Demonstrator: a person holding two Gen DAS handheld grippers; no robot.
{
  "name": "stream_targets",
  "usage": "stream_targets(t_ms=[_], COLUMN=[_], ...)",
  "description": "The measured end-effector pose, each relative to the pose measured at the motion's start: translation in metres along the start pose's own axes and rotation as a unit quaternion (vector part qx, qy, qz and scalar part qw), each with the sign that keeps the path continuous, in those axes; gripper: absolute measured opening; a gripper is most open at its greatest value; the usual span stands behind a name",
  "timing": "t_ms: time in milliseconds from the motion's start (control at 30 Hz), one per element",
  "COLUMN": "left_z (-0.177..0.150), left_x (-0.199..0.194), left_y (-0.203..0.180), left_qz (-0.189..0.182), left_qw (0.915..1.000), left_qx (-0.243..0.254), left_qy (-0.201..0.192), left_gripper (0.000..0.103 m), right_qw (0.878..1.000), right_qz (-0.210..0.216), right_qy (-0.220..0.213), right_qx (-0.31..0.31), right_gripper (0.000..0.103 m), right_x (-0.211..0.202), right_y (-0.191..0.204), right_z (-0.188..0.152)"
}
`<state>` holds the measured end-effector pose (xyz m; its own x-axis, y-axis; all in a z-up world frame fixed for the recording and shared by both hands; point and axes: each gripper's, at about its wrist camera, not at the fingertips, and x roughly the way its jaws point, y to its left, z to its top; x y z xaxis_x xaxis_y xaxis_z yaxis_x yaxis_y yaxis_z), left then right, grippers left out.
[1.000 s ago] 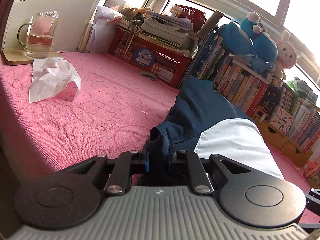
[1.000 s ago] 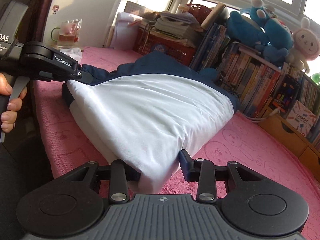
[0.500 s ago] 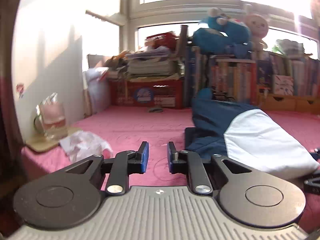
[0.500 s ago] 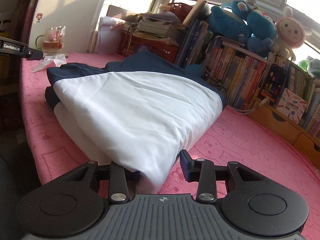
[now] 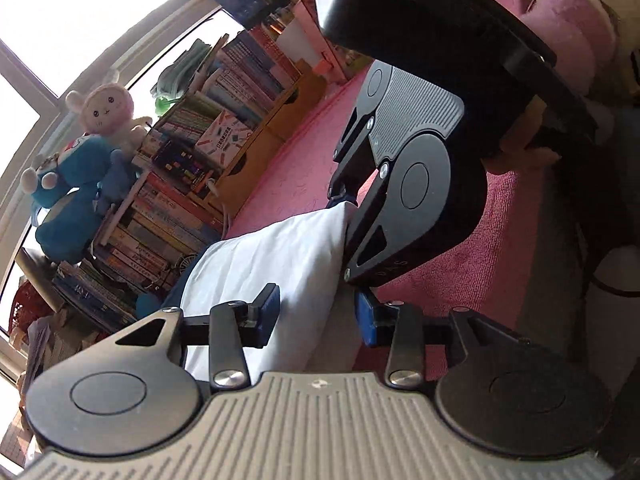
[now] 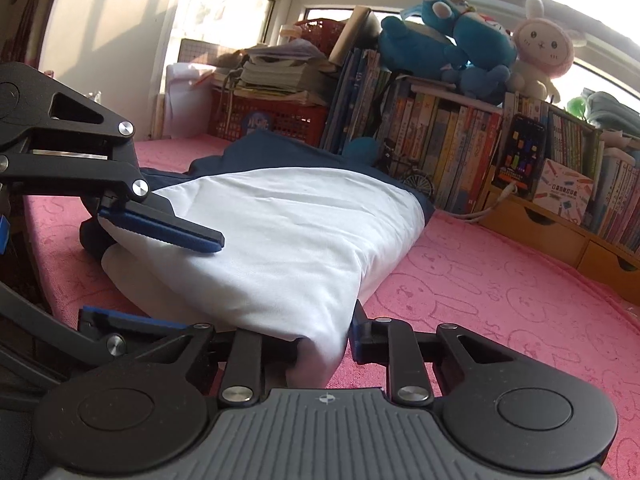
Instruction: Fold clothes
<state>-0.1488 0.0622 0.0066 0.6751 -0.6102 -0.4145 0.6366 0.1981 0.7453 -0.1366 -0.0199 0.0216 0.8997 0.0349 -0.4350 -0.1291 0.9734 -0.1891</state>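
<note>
2 grippers: left gripper, right gripper; 1 garment.

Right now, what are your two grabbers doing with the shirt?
Left gripper jaws opening, straddling the folded shirt's edge. Right gripper jaws closing on its near corner. Nothing blocking on the pink cover.

I see a pink cover printed with rabbit outlines spread across the surface. Along the back stands a row of books, with a blue plush toy and a pink-hooded plush rabbit sitting on top of them. To the left of the books I see a red basket carrying a stack of papers. Low wooden drawers stand at the right, and bright windows fill the wall behind.
</note>
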Motion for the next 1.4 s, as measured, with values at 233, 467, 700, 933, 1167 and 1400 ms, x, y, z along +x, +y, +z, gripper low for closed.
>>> stream_targets(t_ms=[233,467,700,933,1167,1400], left_z=[-0.008,-0.051,-0.092,-0.102,-0.098,-0.106], left_x=[0.01,-0.016,-0.038,-0.109,-0.061,-0.027], left_y=[0.023,0.044,0.068,0.103,0.054,0.055], left_qz=[0.038,0.074,0.135,0.013,-0.128,-0.049], left_qw=[0.997,0.9818,0.9279,0.7414,0.5344,0.4909], left_qx=[-0.033,-0.075,-0.218,-0.66,-0.836,-0.87], left_qy=[0.059,0.158,0.271,0.123,0.002,0.006], left_gripper=[0.01,0.011,0.004,0.007,0.012,0.02], right_qw=[1.0,1.0,1.0,0.998,0.998,0.998], right_qz=[-0.006,-0.012,-0.009,0.003,-0.004,-0.011], right_qy=[-0.004,-0.006,-0.004,-0.014,-0.033,-0.029], right_qx=[-0.01,-0.008,0.015,0.064,0.051,0.049], right_gripper=[0.022,0.022,0.019,0.019,0.019,0.019], right_x=[-0.003,-0.005,-0.008,-0.012,-0.015,-0.016], right_y=[0.004,0.007,0.005,-0.013,-0.011,-0.009], right_z=[-0.002,-0.007,-0.008,0.003,0.016,0.012])
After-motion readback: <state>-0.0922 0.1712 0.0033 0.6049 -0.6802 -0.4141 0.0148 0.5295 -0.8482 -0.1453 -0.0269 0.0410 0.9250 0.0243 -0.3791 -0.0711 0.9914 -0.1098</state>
